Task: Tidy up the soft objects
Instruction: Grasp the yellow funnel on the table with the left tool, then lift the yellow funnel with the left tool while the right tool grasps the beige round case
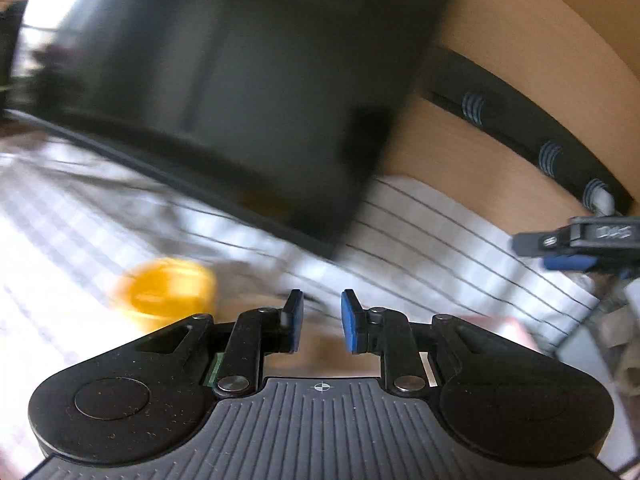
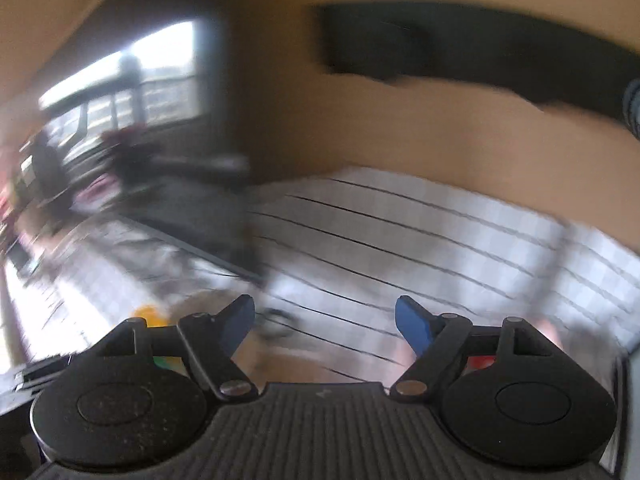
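Both views are motion-blurred. My left gripper (image 1: 321, 312) is open with a narrow gap and holds nothing, above a white checked cloth (image 1: 440, 248) with dark stripes. A blurred yellow round object (image 1: 168, 290) sits on the cloth just left of it. My right gripper (image 2: 324, 320) is open wide and empty over the same cloth (image 2: 400, 232). A bit of the yellow object (image 2: 146, 314) shows behind its left finger. The right gripper's fingers (image 1: 572, 240) show at the right edge of the left wrist view.
A large dark screen (image 1: 224, 92) stands behind the cloth, also in the right wrist view (image 2: 192, 208). A black bar with blue bands (image 1: 532, 128) runs along the tan wall (image 1: 520, 20). A window (image 2: 132, 84) and clutter lie far left.
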The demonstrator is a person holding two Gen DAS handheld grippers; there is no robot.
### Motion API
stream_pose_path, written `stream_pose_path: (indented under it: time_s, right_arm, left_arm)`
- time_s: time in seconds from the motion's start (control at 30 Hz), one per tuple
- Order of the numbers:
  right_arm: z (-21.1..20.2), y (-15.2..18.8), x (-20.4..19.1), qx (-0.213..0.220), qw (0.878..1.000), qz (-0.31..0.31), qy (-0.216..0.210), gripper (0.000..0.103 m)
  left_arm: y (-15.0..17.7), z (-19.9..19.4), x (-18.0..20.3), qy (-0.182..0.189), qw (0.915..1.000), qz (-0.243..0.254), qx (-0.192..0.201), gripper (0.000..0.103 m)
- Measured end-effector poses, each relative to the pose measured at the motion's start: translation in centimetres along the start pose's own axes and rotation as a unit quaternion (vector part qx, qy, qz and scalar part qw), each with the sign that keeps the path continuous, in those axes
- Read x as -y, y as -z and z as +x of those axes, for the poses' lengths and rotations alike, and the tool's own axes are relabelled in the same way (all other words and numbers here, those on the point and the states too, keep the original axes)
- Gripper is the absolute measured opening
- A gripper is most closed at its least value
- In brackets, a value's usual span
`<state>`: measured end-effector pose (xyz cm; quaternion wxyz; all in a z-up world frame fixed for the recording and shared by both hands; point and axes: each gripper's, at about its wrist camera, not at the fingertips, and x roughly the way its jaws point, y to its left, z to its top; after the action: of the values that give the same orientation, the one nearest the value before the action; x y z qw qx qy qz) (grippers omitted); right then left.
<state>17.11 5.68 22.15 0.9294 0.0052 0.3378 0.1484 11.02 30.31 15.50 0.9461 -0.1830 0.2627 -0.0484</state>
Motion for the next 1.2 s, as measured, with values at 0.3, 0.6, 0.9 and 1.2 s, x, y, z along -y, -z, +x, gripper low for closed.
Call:
stream_pose_path:
  time_s: [0.3, 0.6, 0.9, 1.2]
  right_arm:
    - [-1.5, -8.1, -13.3, 0.063, 0.993, -0.056, -0.084, 0.085]
    - [1.0, -6.5, -15.3, 0.058, 0.985, -0.148, -0.061, 0.089]
    - [7.1, -2.5, -10.5, -0.037, 0.989, -0.136, -0.048, 0.089]
    - [13.4, -0.1, -10.3, -0.116, 0.986, -0.1, -0.067, 0.089]
  left_arm:
    - [-4.9, -4.4, -12.4, -0.063, 0.996, -0.063, 0.008, 0.023]
    - [-2.9, 4.2, -15.5, -0.003, 0.9873, -0.136, -0.083, 0.023]
    - [-2.4, 10.0, -16.6, -0.032, 0.9831, -0.107, -0.145, 0.026]
    - [-1.0, 11.1, -18.8, 0.028, 0.9713, -0.153, -0.18, 0.026]
